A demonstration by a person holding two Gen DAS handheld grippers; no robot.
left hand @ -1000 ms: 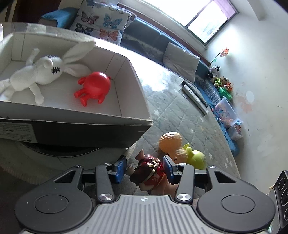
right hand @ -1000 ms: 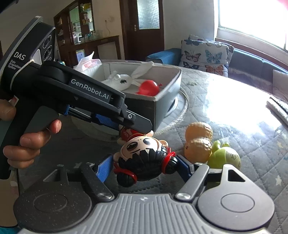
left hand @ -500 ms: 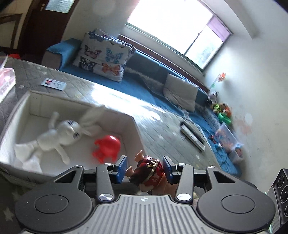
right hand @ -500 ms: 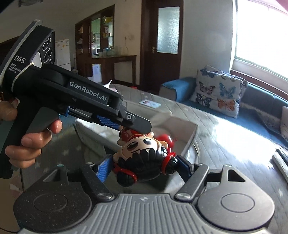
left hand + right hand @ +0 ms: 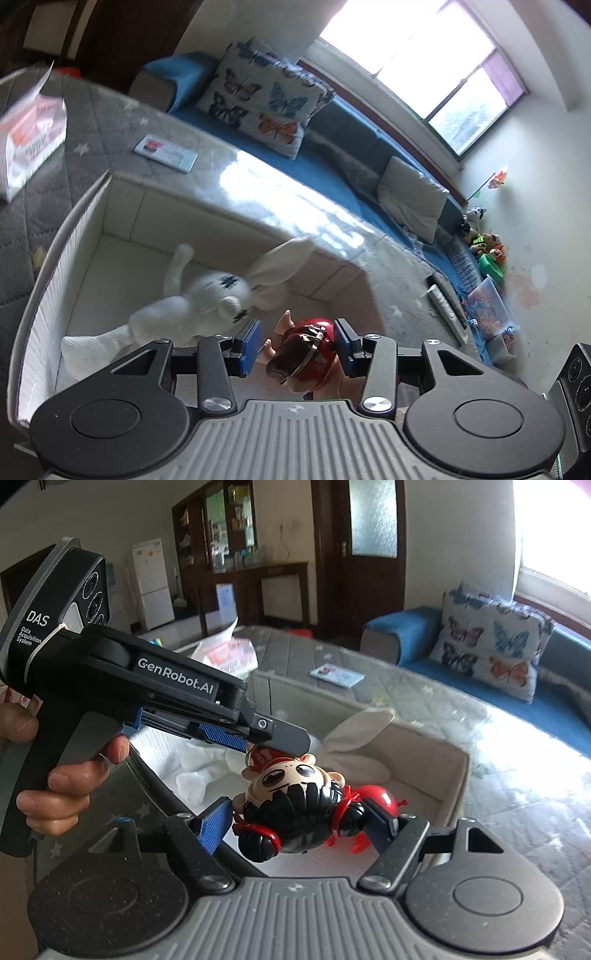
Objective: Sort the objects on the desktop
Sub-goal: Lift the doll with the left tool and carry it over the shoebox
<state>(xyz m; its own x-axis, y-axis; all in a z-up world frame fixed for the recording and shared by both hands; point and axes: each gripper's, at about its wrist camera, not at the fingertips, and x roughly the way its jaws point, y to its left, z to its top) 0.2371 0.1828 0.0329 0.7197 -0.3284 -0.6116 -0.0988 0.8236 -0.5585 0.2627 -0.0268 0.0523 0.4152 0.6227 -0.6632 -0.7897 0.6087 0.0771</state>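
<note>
My left gripper (image 5: pixel 295 343) is shut on a small red-armoured figurine (image 5: pixel 308 350) and holds it over the near right part of the white box (image 5: pixel 55 266). My right gripper (image 5: pixel 295 827) is shut on a black-haired doll head figurine (image 5: pixel 295 808) with red hair ties, also above the box (image 5: pixel 454 760). The left gripper shows in the right wrist view (image 5: pixel 255 738), close beside the doll. Inside the box lie a white plush rabbit (image 5: pixel 207 295) and a red toy (image 5: pixel 373 794), partly hidden by the doll.
A tissue pack (image 5: pixel 29 140) and a card (image 5: pixel 166 155) lie on the grey quilted table beyond the box. A blue sofa with a butterfly cushion (image 5: pixel 266 99) stands behind. Remote controls (image 5: pixel 443 306) lie at the table's right side.
Both grippers have lifted their figurines off the table and carried them up and over the box. The loose toys on the table have dropped out of view.
</note>
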